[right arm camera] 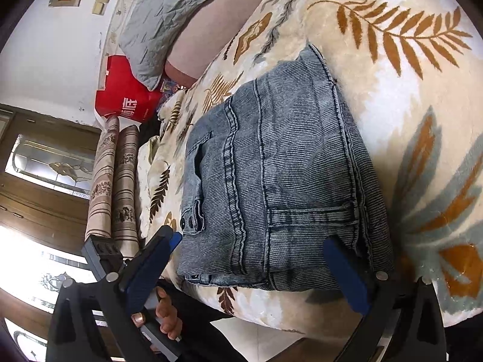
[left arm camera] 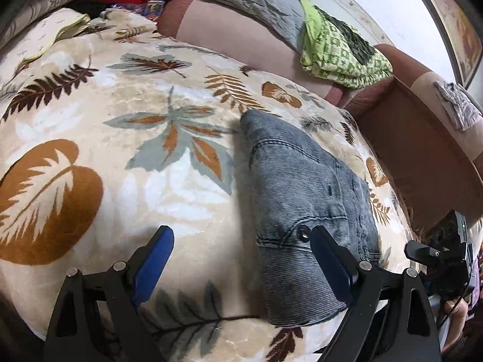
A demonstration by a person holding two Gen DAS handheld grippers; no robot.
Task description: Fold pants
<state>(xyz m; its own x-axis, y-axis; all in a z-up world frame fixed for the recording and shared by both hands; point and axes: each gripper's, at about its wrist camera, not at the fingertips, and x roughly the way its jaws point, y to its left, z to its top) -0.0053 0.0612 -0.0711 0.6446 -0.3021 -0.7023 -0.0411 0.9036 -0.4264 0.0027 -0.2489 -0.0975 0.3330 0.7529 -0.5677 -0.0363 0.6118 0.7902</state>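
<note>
Jeans lie folded on the leaf-print blanket, both the left gripper and right gripper gaping, gripping nothing; the red bag's white writing is unreadable.

A folded pair of grey-blue jeans lies on a cream blanket printed with brown and grey leaves. The right gripper stands over the jeans' near edge with its blue-padded jaws spread wide, clasping nothing. At the near left a hand shows its fingers around a dark handle. Farther left, two striped fabric rolls stand beside the blanket, with a red bag and a grey quilted pillow beyond them. A wooden door with glass panes fills the left edge.
</note>
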